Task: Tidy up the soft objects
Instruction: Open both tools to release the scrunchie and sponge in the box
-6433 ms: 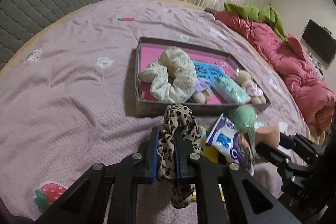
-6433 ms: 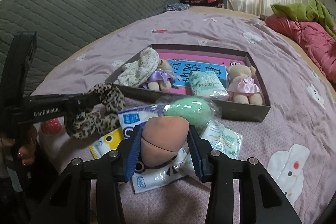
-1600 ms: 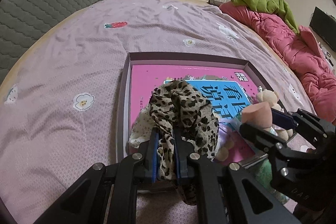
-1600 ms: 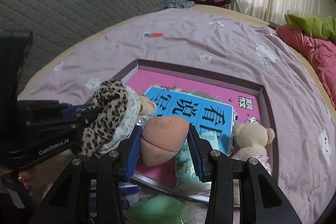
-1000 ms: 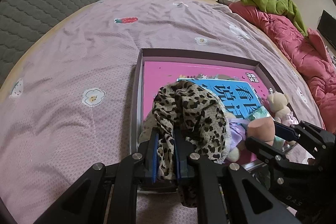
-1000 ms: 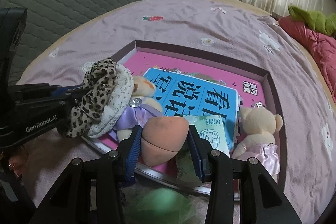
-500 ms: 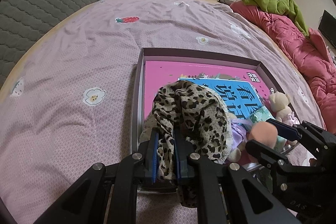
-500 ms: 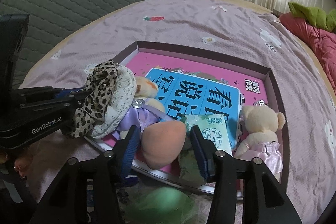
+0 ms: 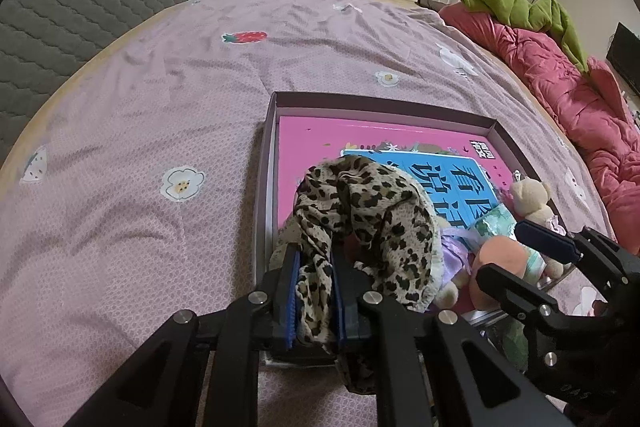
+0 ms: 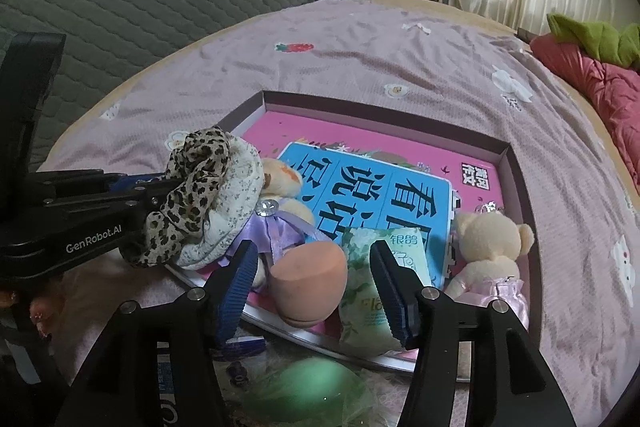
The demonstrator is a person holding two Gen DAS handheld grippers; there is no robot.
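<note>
Left gripper point(image 9: 316, 291) clamped on the leopard scrunchie point(image 9: 360, 219) — it hangs over the tray's point(image 9: 384, 103) near-left corner, draped on a white scrunchie point(image 10: 236, 195). Right gripper point(image 10: 316, 283) spread wide, nothing pinched; the peach sponge point(image 10: 308, 279) sits between its fingers on the tray's front rim, clear of both pads. Tissue pack point(image 10: 376, 279) at 3 o'clock of the sponge, bear point(image 10: 488, 247) further right. Green sponge point(image 10: 308, 391) outside the tray at 6 o'clock.
</note>
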